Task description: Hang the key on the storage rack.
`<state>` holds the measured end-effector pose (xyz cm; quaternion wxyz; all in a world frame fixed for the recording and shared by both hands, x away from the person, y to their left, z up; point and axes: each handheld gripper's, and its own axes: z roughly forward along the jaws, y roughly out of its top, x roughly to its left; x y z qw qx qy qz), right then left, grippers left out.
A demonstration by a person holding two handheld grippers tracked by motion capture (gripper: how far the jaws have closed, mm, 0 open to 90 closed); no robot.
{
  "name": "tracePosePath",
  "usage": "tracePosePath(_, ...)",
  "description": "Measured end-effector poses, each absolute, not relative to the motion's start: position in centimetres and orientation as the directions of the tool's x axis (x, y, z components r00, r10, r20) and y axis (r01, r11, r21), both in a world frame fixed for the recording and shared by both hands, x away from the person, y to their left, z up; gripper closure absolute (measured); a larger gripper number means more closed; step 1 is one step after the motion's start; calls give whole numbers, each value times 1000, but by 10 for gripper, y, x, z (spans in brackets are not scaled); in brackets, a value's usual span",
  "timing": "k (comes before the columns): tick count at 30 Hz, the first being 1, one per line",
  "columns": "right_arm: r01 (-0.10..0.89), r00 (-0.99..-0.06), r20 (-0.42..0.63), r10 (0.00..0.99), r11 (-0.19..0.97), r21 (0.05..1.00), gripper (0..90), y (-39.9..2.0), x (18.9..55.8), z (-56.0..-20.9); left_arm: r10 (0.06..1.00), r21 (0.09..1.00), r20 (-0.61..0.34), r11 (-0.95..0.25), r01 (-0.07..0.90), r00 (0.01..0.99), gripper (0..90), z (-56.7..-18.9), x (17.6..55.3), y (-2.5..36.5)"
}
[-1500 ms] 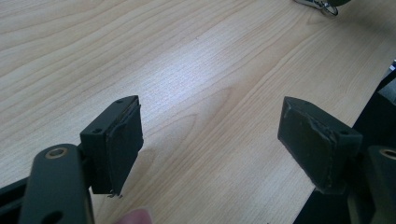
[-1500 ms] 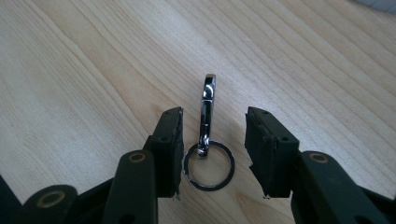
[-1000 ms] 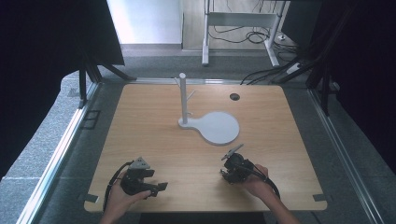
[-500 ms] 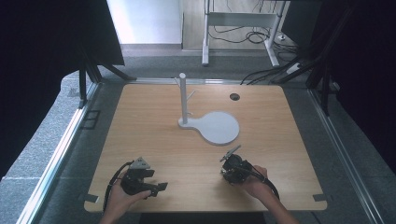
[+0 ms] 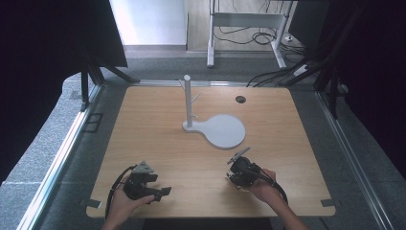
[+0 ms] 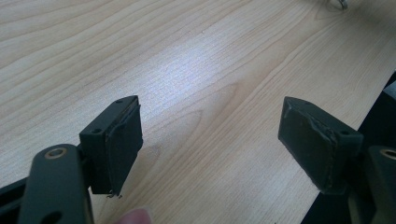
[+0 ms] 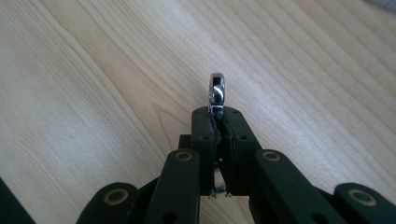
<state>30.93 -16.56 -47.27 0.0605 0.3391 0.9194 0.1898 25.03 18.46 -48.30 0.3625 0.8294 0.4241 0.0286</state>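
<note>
Pinching a small shiny metal ring (image 7: 217, 91) edge-on, my right hand-held gripper (image 7: 217, 122) is clenched on it near the surface's (image 5: 158, 143) front edge; light, hard, probably slippery. My left hand-held gripper (image 6: 210, 133) gapes empty.

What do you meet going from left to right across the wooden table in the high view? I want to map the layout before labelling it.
left gripper → white stand with its post → round white base plate → right gripper, shut on a shiny metal ring → dark cable hole near the table's far edge.
</note>
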Motion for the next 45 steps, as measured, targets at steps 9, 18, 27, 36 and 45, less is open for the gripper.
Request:
tracePosePath(9,593,-757,12,653,679,433,843,-168,310,-460,725,624,-260,-377,684,637,223,-483,250,185)
tracePosePath(18,577,-758,3,652,668,471,843,-166,312,-446,724,622,-262,-379,685,638,222,-484,250,184)
tracePosePath(27,571,-754,-4,656,659,490,843,-163,316,-438,723,621,-259,-383,684,640,222,-484,250,184)
tracePosePath(36,552,-757,-17,653,654,517,843,-159,322,-427,721,619,-257,-389,683,644,221,-484,250,183)
tracePosePath(45,543,-763,7,647,635,550,843,-153,333,-412,719,615,-257,-393,683,645,219,-485,250,181)
